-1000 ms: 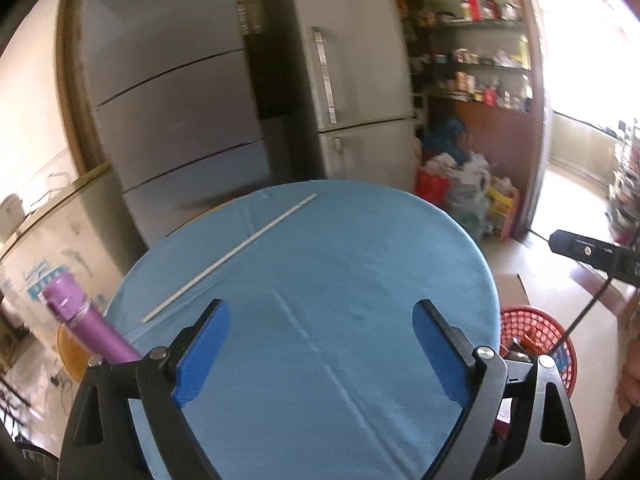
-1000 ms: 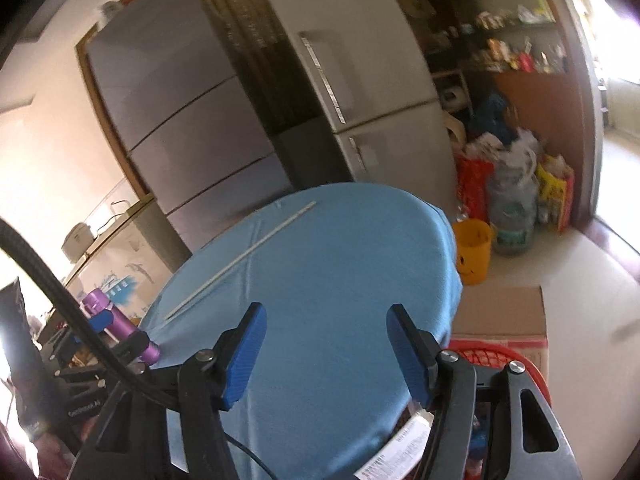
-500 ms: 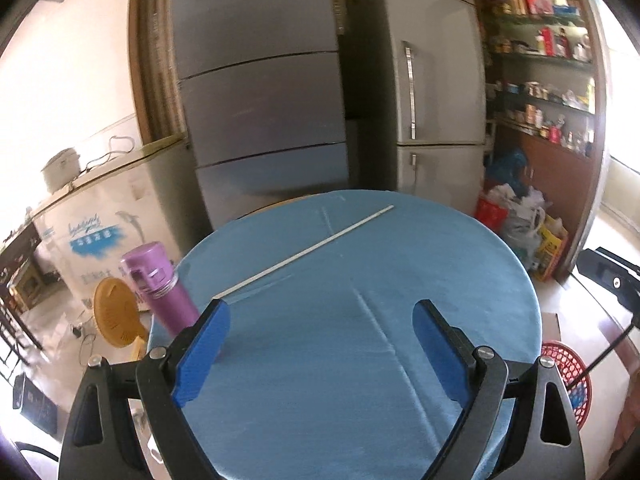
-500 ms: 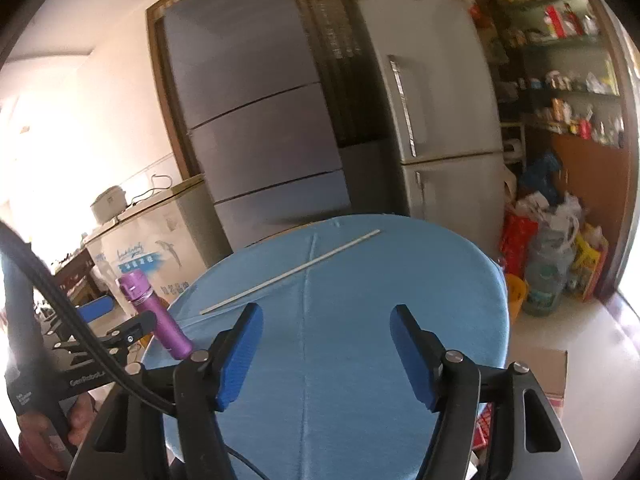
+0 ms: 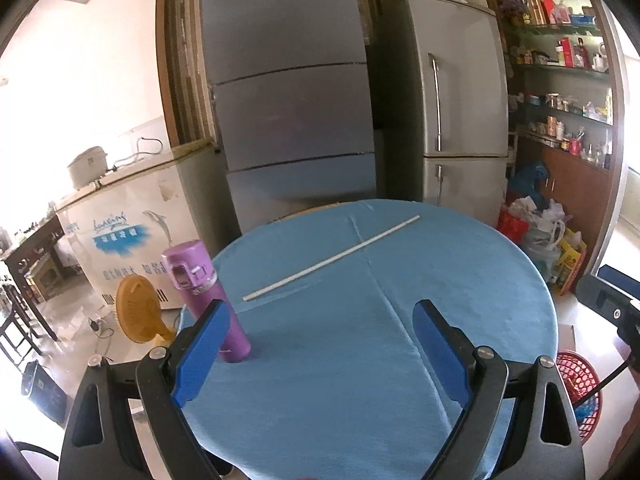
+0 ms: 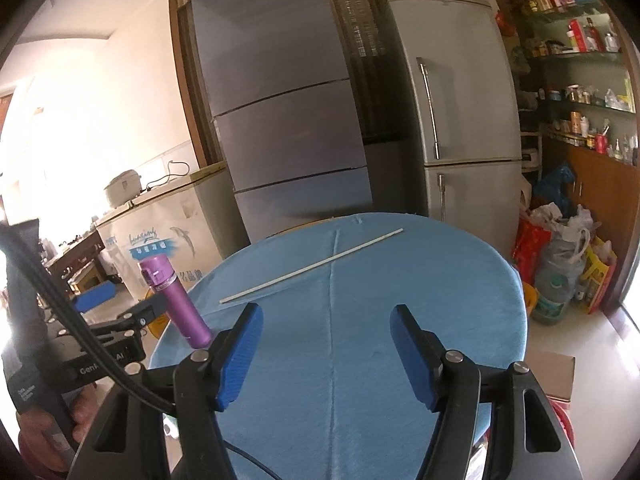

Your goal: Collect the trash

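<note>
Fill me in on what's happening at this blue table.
A person holds a gripper in each hand over the round blue table, tidying up trash. The left gripper and right gripper are both open and empty. On the table lie a long white stick and an upright purple bottle. A red basket sits on the floor beside it.

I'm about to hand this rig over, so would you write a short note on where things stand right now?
Left gripper: open, empty, hovering over the near side of the table.
Right gripper: open, empty, jaws have just been opening with nothing between them, also over the near edge.
On the blue cloth: a long white stick lying diagonally toward the far side, and a purple flask upright near the left edge.
Red basket sits on the floor to the right of the table.
Done: nothing is held.
Left: probably the stick goes to the basket; the flask does not look like trash.
</note>
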A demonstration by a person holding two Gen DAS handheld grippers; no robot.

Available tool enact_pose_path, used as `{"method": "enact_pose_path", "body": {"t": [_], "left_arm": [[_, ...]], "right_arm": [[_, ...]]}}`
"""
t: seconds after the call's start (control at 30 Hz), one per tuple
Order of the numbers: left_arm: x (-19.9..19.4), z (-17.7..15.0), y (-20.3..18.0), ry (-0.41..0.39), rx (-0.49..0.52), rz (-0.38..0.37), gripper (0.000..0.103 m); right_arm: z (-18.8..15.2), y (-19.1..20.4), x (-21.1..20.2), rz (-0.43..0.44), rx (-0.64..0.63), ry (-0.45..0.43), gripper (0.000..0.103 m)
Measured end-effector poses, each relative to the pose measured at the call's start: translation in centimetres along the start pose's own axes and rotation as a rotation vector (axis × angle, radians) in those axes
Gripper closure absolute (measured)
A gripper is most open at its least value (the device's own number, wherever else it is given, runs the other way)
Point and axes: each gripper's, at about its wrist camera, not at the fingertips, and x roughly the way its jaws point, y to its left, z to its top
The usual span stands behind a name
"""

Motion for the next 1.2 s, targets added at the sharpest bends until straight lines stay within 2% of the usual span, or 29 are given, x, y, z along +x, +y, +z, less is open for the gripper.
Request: {"method": "enact_pose_path", "body": {"t": [0.7, 1.2], "left_arm": [[-1.6, -0.8, -0.4, -0.028, 0.035, 0.036, 0.010], [-1.8, -1.2, -0.2, -0.017, 0.036, 0.025, 0.010]], "right_arm": [[-1.3, 2.6, -0.1, -0.043, -0.080, -0.018, 0.032], [-1.3, 2.7, 0.0, -0.051, -0.078, -0.014, 0.031]]}}
